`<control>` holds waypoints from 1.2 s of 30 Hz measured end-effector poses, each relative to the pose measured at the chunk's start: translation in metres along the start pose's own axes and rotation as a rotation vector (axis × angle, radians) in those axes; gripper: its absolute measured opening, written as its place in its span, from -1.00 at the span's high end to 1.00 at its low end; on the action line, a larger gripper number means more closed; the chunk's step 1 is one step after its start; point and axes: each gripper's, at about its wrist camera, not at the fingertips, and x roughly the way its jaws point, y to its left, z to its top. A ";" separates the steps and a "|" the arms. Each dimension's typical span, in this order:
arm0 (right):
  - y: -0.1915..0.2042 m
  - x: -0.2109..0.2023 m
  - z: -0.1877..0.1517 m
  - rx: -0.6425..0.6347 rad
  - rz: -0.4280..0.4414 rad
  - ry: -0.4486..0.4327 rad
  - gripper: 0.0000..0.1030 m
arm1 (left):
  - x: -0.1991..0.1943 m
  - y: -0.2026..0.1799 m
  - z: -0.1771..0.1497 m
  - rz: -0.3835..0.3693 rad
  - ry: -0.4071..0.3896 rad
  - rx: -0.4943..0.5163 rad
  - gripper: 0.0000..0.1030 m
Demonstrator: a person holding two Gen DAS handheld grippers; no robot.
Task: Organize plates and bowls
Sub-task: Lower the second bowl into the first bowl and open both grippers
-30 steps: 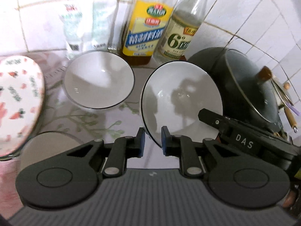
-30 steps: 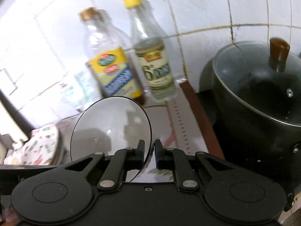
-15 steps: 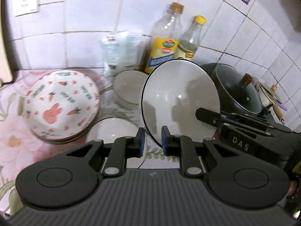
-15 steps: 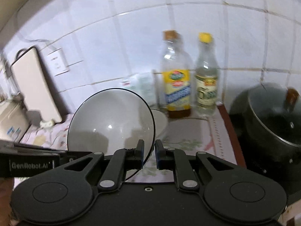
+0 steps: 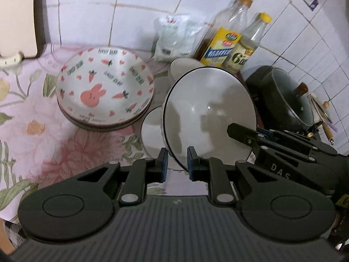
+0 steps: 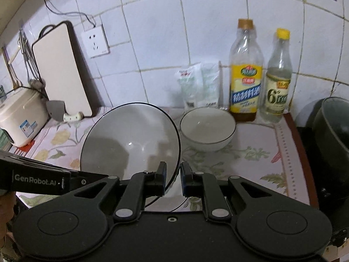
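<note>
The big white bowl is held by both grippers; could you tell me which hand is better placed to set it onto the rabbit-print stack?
Left, probably. The left gripper pinches the big white bowl on the rim nearest the rabbit-print stack. The right gripper holds the opposite rim, beside the dark pot.

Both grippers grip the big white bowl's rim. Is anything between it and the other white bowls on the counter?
Nothing visible blocks it. The big white bowl, held tilted by the left gripper and right gripper, hangs right above one small white bowl; the other small white bowl sits open behind. The rabbit bowls stand off to the side.
</note>
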 end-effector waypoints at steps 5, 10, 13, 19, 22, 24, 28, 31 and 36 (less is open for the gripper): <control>0.001 0.019 -0.004 -0.004 -0.002 0.041 0.66 | 0.019 0.009 -0.003 0.012 0.044 -0.004 0.68; -0.004 0.037 -0.007 -0.006 -0.003 0.081 0.65 | 0.038 0.014 0.000 0.014 0.078 -0.005 0.68; -0.008 0.048 -0.010 -0.005 0.007 0.107 0.64 | 0.049 0.018 0.001 0.017 0.100 -0.009 0.68; -0.009 0.062 -0.013 -0.020 0.010 0.127 0.64 | 0.062 0.022 0.003 0.039 0.124 -0.006 0.68; -0.011 0.065 -0.013 -0.026 0.022 0.131 0.63 | 0.065 0.024 0.004 0.033 0.130 0.000 0.67; -0.013 0.067 -0.014 -0.026 0.035 0.133 0.62 | 0.066 0.026 0.005 0.027 0.133 -0.004 0.67; -0.011 0.069 -0.016 -0.056 0.008 0.118 0.62 | 0.068 0.023 0.007 0.035 0.135 0.010 0.66; -0.011 0.069 -0.016 -0.088 -0.026 0.092 0.54 | 0.065 0.023 0.011 0.033 0.122 0.022 0.68; -0.015 0.068 -0.015 -0.108 0.007 0.090 0.52 | 0.051 0.025 0.018 0.018 0.081 0.041 0.62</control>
